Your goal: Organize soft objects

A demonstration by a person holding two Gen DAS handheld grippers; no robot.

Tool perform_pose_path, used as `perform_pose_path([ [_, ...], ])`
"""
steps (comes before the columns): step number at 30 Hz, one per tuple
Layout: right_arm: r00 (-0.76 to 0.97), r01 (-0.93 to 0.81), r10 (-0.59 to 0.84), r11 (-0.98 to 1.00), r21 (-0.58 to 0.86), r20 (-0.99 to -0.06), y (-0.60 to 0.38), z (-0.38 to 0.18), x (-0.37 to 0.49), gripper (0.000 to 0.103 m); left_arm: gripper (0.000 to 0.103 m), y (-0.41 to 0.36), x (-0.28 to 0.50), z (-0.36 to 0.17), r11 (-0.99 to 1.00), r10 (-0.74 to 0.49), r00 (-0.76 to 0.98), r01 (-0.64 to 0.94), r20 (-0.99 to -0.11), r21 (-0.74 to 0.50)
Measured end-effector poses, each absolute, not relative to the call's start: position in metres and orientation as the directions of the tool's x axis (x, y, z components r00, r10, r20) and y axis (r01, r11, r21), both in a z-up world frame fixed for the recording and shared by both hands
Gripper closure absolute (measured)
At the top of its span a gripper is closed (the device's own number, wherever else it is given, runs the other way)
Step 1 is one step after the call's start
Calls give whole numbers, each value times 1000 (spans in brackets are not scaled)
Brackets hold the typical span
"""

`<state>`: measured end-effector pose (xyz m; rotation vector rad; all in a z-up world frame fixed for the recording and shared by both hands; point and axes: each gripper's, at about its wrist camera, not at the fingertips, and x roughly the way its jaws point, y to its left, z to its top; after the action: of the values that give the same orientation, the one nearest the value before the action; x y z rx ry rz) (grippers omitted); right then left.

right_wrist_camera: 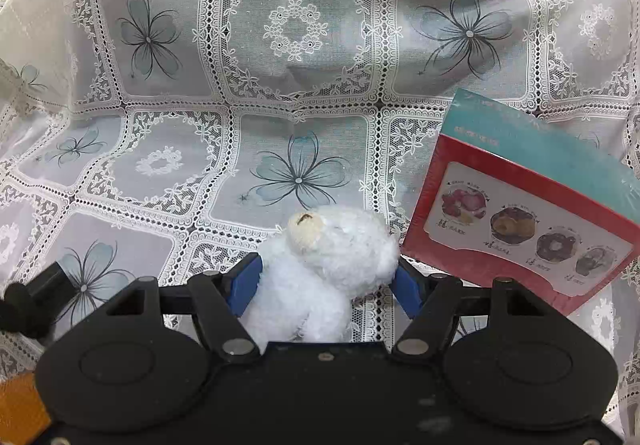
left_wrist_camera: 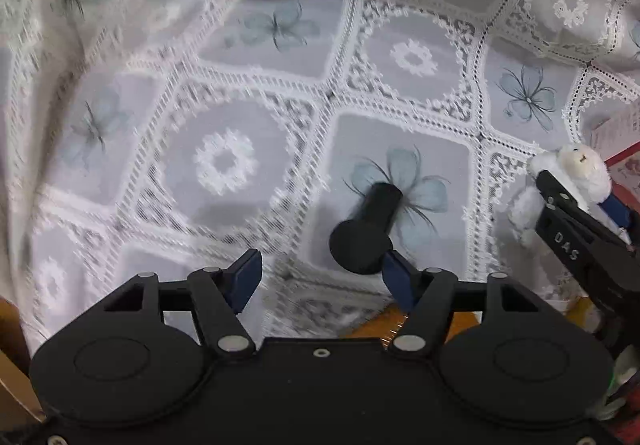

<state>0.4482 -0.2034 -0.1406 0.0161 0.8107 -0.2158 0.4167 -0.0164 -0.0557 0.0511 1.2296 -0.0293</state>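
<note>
A small white plush bear [right_wrist_camera: 328,261] sits between the blue pads of my right gripper [right_wrist_camera: 326,281], which is shut on it and holds it above the lace tablecloth [right_wrist_camera: 280,45]. The same bear [left_wrist_camera: 576,173] and right gripper [left_wrist_camera: 576,201] show at the right edge of the left wrist view. My left gripper [left_wrist_camera: 322,281] is open and empty over the cloth. A black mushroom-shaped knob [left_wrist_camera: 368,233] lies on the cloth just in front of its right finger.
A red and teal box [right_wrist_camera: 532,205] with donut pictures lies on the cloth to the right of the bear. An orange edge [left_wrist_camera: 384,325] shows below the left gripper. The black knob also shows at the left edge of the right wrist view [right_wrist_camera: 28,305].
</note>
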Motion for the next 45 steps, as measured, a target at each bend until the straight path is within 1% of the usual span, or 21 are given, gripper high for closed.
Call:
perform_pose_path([
  [3,669,198,-186,978,-69,-720,-203,-141,448,35,37,-15,417,-47,985,109,394,79,-913,151],
  [6,669,198,-186,978,-69,-719,-203,-141,448,35,37,-6,424,-41,963,224,440,40,-870,268],
  [8,669,198,-186,978,-69,-720,-203,-141,448,35,37,2,431,-39,950,284,455,-15,-844,312],
  [10,669,199,-186,978,-69,-719,-203,-141,448,35,39,13,437,-38,947,311,448,-65,-838,316],
  [11,669,198,-187,978,-69,-719,-203,-141,448,35,43,18,438,-37,952,303,440,-92,-845,294],
  [16,669,199,-187,978,-69,-719,-204,-141,448,35,42,24,423,-33,988,143,398,-107,-906,109],
  [20,669,199,-189,977,-71,-719,-203,-141,448,35,42,19,415,-38,982,-60,340,-149,-939,-116],
  [21,669,199,-189,977,-72,-719,-203,-141,448,35,42,17,415,-40,975,-98,333,-155,-938,-157],
  [22,670,199,-190,977,-73,-718,-203,-141,448,35,42,12,417,-40,975,-110,339,-144,-934,-167],
  [25,669,200,-189,977,-70,-719,-204,-141,448,35,42,-7,425,-42,991,-48,355,-99,-934,-89],
  [26,669,200,-188,977,-70,-719,-204,-141,448,35,42,-10,428,-44,991,-49,348,-102,-936,-90],
  [28,669,200,-188,977,-69,-719,-204,-141,448,35,42,-9,434,-48,984,-91,325,-117,-941,-135],
  [30,669,201,-188,977,-69,-719,-204,-141,448,35,42,-10,435,-51,981,-86,318,-141,-944,-137],
  [35,670,201,-187,977,-67,-719,-205,-141,447,35,43,-7,432,-53,979,26,371,-198,-928,-52],
  [39,670,200,-187,977,-68,-719,-205,-141,448,35,44,-6,434,-56,982,111,376,-183,-920,44],
  [42,670,200,-189,977,-70,-718,-205,-141,448,35,44,-5,434,-55,987,136,383,-136,-914,90],
  [44,670,201,-189,977,-70,-718,-205,-141,448,35,45,-12,433,-61,995,103,356,-30,-929,99],
  [45,670,201,-188,977,-69,-718,-205,-141,448,35,45,-16,432,-63,993,106,355,8,-929,116],
])
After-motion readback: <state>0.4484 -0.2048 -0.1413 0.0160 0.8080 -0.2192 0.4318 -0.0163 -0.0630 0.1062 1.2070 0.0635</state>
